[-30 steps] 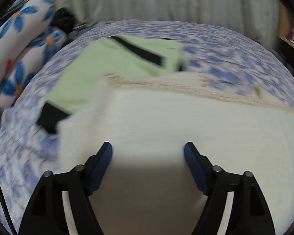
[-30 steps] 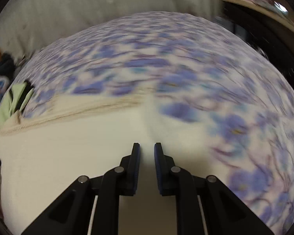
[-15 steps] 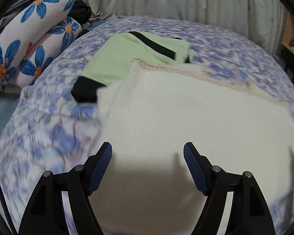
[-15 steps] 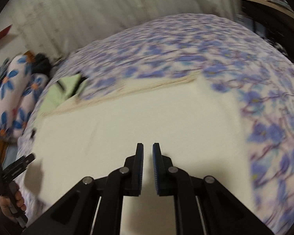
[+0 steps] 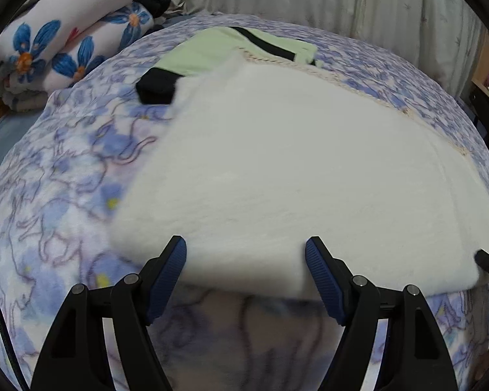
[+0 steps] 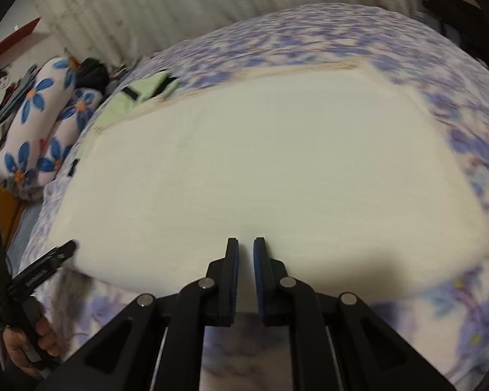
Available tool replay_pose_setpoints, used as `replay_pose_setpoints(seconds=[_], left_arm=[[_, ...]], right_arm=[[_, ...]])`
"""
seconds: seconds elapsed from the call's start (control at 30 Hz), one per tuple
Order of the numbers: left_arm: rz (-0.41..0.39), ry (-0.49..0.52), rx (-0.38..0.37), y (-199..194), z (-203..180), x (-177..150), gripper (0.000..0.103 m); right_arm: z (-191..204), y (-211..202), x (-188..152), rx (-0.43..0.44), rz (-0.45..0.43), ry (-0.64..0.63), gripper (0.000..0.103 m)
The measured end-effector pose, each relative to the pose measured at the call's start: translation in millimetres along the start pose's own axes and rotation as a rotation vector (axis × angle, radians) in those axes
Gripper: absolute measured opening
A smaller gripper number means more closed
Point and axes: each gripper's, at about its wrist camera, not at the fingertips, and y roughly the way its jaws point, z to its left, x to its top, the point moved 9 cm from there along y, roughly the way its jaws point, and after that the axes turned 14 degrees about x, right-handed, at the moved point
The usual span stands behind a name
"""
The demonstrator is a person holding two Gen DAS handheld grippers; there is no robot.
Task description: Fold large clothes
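Right tongs (image 6: 245,244) nearly closed at cream garment (image 6: 260,163) near edge, floral bedspread (image 6: 456,114) beneath.

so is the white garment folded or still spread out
Spread out: the white garment lies flat as one broad sheet across the bed, its trimmed edge exposed, no fold visible.

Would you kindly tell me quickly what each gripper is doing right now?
Left gripper: open, holding nothing; the white cloth lies ahead of it.
Right gripper: shut; whether it pinches the cloth's edge cannot be told.
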Motion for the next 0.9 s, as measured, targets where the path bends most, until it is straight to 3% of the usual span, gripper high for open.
replay_pose_setpoints(seconds=[0.2,0.37,0.47,0.7,0.83,0.9], left_arm=[[0.033,-0.077,-0.014,6.3,23.2,-5.0,0.074],[0.039,-0.097,-0.014,7.8,26.9,-6.3,0.074],[0.041,-0.099,-0.013,6.3,27.5,-6.3,0.075],[0.079,-0.132,-0.026,-6.8,34.7,-13.3,0.075],[0.080,-0.121,-0.045,-22.8,34.8,-18.5,0.075],[0.072,-0.111,-0.056,-34.8,34.4,-20.5,0.075]], right_arm=[[-48.6,-35.0,-2.1,-0.086,-0.066,0.105,0.009],[-55.9,-41.8,-7.0,-0.093,-0.085,0.147,0.009],[-49.9,-44.6,-5.9,-0.122,-0.082,0.142,0.010],[-21.2,-62.6,-7.8,-0.087,-0.111,0.130,0.014],[1.4,-73.8,-9.2,-0.064,-0.133,0.100,0.029],[12.5,-77.9,-10.9,-0.053,-0.138,0.082,0.030]])
